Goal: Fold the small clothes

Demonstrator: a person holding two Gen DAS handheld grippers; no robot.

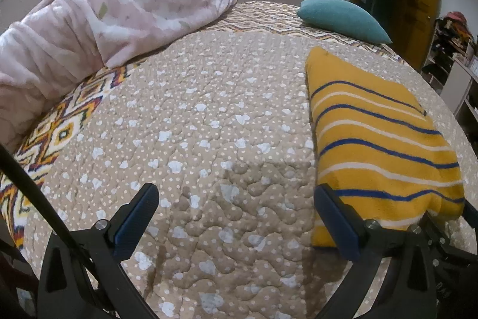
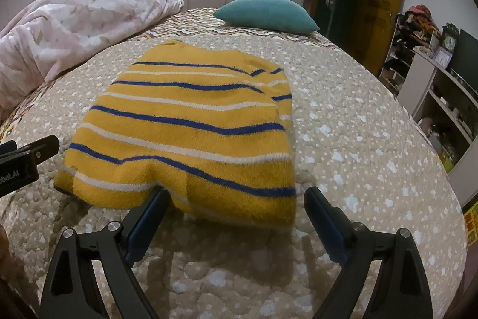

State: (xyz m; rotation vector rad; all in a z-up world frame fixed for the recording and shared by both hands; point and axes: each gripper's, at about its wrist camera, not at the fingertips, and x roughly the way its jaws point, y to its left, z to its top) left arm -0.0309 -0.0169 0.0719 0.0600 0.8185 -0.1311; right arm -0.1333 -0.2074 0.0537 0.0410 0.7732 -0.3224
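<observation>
- Sweater (image 1: 379,145), yellow with blue and white stripes, lies folded on the bed (image 1: 209,124) at the right of the left wrist view, flat on the tan quilt with white spots.
- Left gripper (image 1: 236,220) hovers over bare quilt with its fingers (image 1: 137,220) spread wide and nothing between them; the right-hand finger sits at the sweater's near left edge, and whether it touches the knit is hard to tell from this angle.
- Pink blanket (image 1: 98,29) is heaped at the far left of the bed, and a teal cushion (image 1: 343,17) rests at the far edge, well apart from the sweater.
- In the right wrist view the sweater (image 2: 191,127) fills the middle of the bed (image 2: 358,139), with one side folded in along its right edge.
- Right gripper (image 2: 236,217) is just in front of the sweater's near hem, fingers (image 2: 325,226) wide apart and holding nothing; the left-hand finger tip meets the hem, the other stands clear over the quilt.
- Part of the left gripper (image 2: 27,157) shows at the left edge, beside the sweater's near left corner.
- Teal cushion (image 2: 266,12) and pink blanket (image 2: 74,23) lie beyond, and cluttered shelves (image 2: 442,97) stand to the right of the bed.
</observation>
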